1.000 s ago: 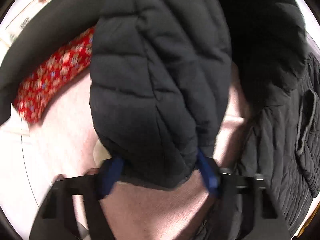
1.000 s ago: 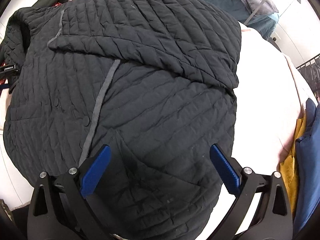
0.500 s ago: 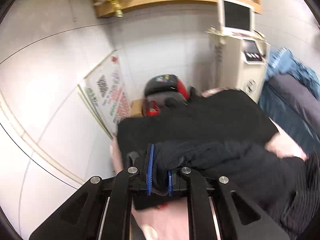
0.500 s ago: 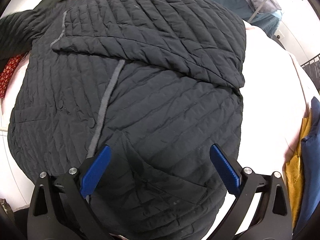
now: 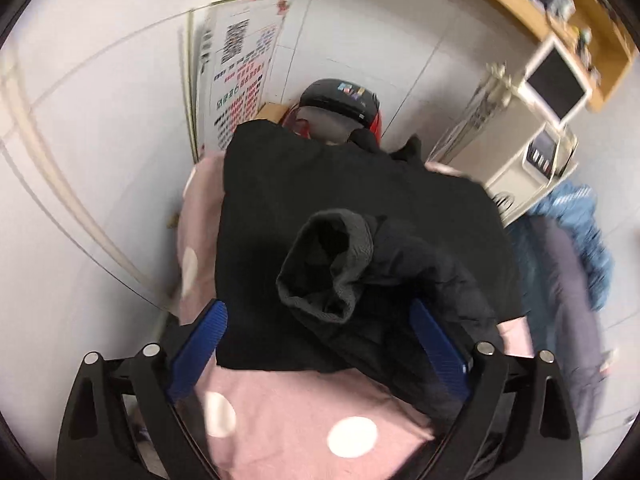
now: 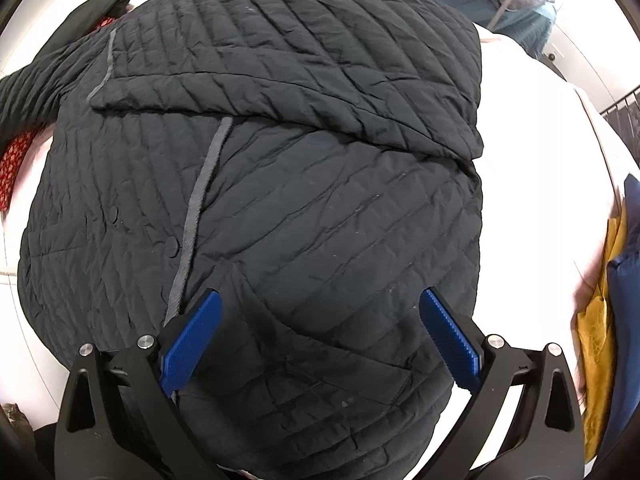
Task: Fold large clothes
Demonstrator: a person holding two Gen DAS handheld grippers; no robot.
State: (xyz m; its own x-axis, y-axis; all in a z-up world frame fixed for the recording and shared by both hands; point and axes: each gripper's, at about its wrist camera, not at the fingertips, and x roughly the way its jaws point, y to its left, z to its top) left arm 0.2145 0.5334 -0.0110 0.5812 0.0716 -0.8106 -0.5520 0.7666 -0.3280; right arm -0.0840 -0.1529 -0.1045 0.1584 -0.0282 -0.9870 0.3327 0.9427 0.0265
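Both claws are standing wide open, and neither one is holding anything. My left claw (image 5: pixel 320 332) is hanging over the sleeve (image 5: pixel 384 280) of the black quilted jacket (image 6: pixel 280 184). The sleeve's grey cuff (image 5: pixel 340 264) is lying between the blue pads (image 5: pixel 200 340), but the pads are not pressing on it. The sleeve is resting on top of a flat black cloth (image 5: pixel 320 192), which is lying on the pink bed cover with white dots (image 5: pixel 280 408). Past the far edge of the bed I am seeing a white wall with a poster (image 5: pixel 236 64) leaning on it, a black and red helmet (image 5: pixel 340 100), and a white machine with a screen (image 5: pixel 548 120).

My right claw (image 6: pixel 320 336) is hovering over the bottom part of the jacket. The jacket is lying spread out on the bed, with a grey strip (image 6: pixel 200 208) running down its front and one flap folded across the top. Its other sleeve is reaching toward the left edge of the bed, near a red flowered cloth (image 6: pixel 12 160). A yellow cloth (image 6: pixel 600 320) and a dark blue cloth (image 6: pixel 628 288) are sitting at the right edge of the bed.
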